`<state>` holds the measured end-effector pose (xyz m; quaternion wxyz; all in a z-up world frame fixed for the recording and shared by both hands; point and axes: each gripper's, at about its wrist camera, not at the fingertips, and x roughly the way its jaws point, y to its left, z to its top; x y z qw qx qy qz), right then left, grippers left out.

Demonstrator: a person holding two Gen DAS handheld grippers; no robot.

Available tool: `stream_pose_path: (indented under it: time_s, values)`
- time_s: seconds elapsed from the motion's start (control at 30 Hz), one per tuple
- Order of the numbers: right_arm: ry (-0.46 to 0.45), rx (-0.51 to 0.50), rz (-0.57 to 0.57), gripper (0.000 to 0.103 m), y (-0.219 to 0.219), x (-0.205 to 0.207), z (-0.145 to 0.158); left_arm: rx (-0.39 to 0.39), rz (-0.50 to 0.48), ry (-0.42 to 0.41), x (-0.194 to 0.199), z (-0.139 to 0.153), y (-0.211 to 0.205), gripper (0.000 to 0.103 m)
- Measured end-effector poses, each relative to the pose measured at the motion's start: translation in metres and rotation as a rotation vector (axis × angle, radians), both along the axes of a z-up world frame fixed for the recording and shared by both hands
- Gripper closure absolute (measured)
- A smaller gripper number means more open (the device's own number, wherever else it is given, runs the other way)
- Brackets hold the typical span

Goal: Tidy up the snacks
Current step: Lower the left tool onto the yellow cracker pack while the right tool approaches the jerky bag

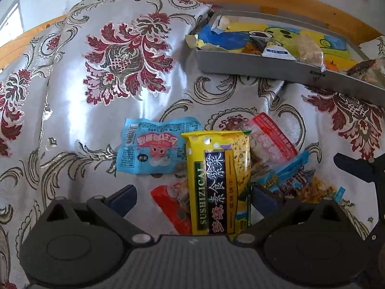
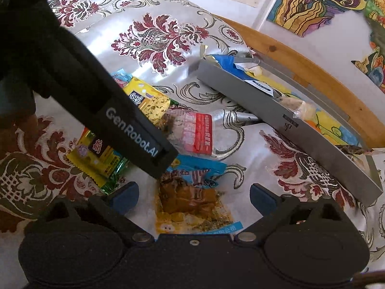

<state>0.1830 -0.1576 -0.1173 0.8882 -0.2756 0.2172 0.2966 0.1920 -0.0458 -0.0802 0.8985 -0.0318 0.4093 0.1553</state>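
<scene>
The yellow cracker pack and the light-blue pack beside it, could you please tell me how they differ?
The yellow cracker pack is long and narrow, the light-blue pack shorter and squarer. The yellow cracker pack lies on top of other snacks, between the left gripper's open fingers; the light-blue pack lies on the tablecloth, outside them. Both are sealed and lie outside the grey tray.

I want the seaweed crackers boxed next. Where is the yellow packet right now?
In the left wrist view the yellow packet lies on the tablecloth between the open left gripper fingers, atop the snack pile, beside the blue packet.
</scene>
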Motion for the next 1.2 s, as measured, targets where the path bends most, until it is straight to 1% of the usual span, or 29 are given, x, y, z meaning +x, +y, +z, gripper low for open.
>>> stream_pose_path:
  time_s: [0.3, 0.4, 0.47, 0.57, 0.6, 0.67, 0.77, 0.93, 1.0, 1.07, 1.1, 1.2]
  values:
    - [0.014, 0.009, 0.0, 0.009, 0.0, 0.003, -0.002, 0.004, -0.009, 0.014, 0.004, -0.006, -0.004, 0.001]
    - [0.016, 0.011, 0.011, 0.014, 0.0, 0.001, -0.003, 0.014, -0.021, 0.015, 0.004, -0.008, -0.004, 0.001]
    - [0.028, 0.019, 0.017, 0.018, 0.0, 0.002, -0.003, 0.005, -0.036, 0.005, 0.002, -0.008, -0.002, 0.001]
    - [0.045, 0.031, 0.018, 0.02, -0.001, 0.004, -0.003, -0.024, -0.039, -0.014, -0.002, -0.009, 0.003, 0.006]
    - [0.049, 0.033, 0.016, 0.02, -0.001, 0.004, -0.003, -0.039, -0.043, -0.014, -0.001, -0.01, 0.006, 0.01]
    - [0.056, 0.037, 0.013, 0.023, -0.002, 0.005, -0.003, -0.052, -0.048, -0.017, -0.002, -0.01, 0.009, 0.012]
    - [0.065, 0.04, 0.004, 0.025, -0.002, 0.006, -0.003, -0.041, -0.059, -0.035, -0.005, -0.008, 0.009, 0.019]
    - [0.064, 0.032, -0.002, 0.025, -0.002, 0.006, -0.003, -0.028, -0.103, -0.063, -0.013, -0.007, 0.006, 0.031]
    - [0.076, 0.039, -0.009, 0.025, -0.002, 0.007, -0.003, -0.024, -0.113, -0.064, -0.016, -0.008, 0.006, 0.032]
    - [0.093, 0.055, -0.025, 0.018, -0.004, 0.01, -0.003, -0.017, -0.119, -0.068, -0.017, -0.009, 0.005, 0.032]
    - [0.1, 0.062, -0.038, 0.017, -0.005, 0.012, -0.003, -0.017, -0.122, -0.071, -0.018, -0.009, 0.005, 0.032]
    - [0.128, 0.087, -0.051, 0.016, -0.007, 0.017, -0.003, -0.022, -0.126, -0.077, -0.019, -0.009, 0.006, 0.034]
